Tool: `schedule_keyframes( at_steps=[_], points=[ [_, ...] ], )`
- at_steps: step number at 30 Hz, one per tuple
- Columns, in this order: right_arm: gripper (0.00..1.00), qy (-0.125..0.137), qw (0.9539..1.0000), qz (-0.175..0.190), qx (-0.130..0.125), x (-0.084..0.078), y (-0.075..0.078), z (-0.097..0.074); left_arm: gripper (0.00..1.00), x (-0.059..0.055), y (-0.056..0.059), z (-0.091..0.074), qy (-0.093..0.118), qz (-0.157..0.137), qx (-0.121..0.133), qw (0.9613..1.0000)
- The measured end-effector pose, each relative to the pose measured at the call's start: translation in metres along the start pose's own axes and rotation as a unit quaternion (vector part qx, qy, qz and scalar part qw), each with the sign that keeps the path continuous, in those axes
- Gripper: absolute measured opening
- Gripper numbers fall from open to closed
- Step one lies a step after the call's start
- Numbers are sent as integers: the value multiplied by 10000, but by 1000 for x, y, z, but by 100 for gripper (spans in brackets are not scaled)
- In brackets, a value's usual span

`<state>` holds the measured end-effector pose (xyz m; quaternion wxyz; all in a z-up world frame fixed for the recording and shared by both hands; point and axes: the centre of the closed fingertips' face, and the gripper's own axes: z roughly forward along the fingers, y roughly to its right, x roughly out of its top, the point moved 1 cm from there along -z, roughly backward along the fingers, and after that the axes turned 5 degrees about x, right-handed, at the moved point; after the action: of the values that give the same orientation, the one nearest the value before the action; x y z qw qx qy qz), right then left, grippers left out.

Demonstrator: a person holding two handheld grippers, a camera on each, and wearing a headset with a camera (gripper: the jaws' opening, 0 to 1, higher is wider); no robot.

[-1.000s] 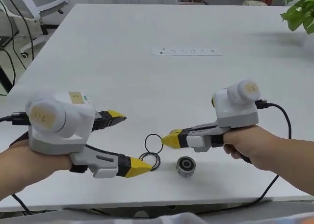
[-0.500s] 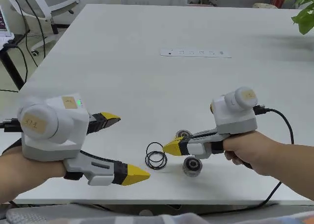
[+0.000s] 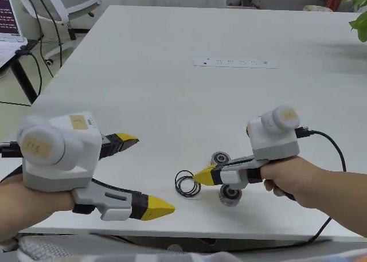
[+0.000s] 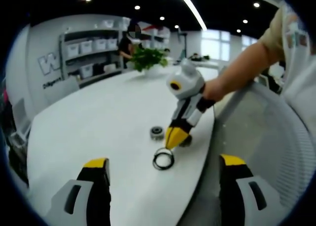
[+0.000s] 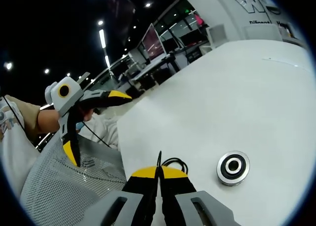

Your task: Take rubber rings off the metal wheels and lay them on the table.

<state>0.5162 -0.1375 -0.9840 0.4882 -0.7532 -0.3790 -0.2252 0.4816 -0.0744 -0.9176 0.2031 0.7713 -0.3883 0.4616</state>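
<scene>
Several black rubber rings (image 3: pixel 187 186) (image 4: pixel 163 159) (image 5: pixel 176 162) lie in a small pile near the front edge of the white table (image 3: pixel 172 90). My right gripper (image 3: pixel 202 176) (image 5: pixel 159 173) is shut on one thin rubber ring, which sticks out past its yellow tips just above the pile. One metal wheel (image 3: pixel 219 157) (image 4: pixel 157 132) (image 5: pixel 233 167) lies flat just beyond that gripper. A second wheel (image 3: pixel 230 195) sits half hidden under it. My left gripper (image 3: pixel 142 172) (image 4: pixel 164 162) is open and empty, left of the rings and pointing at them.
A white power strip (image 3: pixel 235 62) lies flat at mid-table. The front table edge (image 3: pixel 189 234) runs just below both grippers. A black cable (image 3: pixel 328 140) trails from the right gripper. An office chair (image 3: pixel 63 3) and a desk stand off to the left, and a plant (image 3: pixel 361 22) at far right.
The head camera has shifted. My right gripper has come down toward the ring pile with its ring, and a second wheel now shows beyond it. My left gripper has stayed open.
</scene>
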Motion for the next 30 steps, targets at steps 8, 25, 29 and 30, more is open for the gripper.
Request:
schedule_keyframes(
  at_steps=[8,25,29,30],
  points=[
    [0,-24,9999,33,-113,-1,6,0,93,-1,-1,-3,-15,-6,52,10000],
    [11,-204,9992,-220,-281,-6,10,0,92,-1,0,-1,-46,-9,82,10000],
    [18,-160,9990,-286,-308,-2,10,-3,93,0,0,0,-48,-4,77,10000],
    [20,-158,9990,-294,-303,-2,9,-4,93,0,0,0,-48,-3,79,10000]
  ],
)
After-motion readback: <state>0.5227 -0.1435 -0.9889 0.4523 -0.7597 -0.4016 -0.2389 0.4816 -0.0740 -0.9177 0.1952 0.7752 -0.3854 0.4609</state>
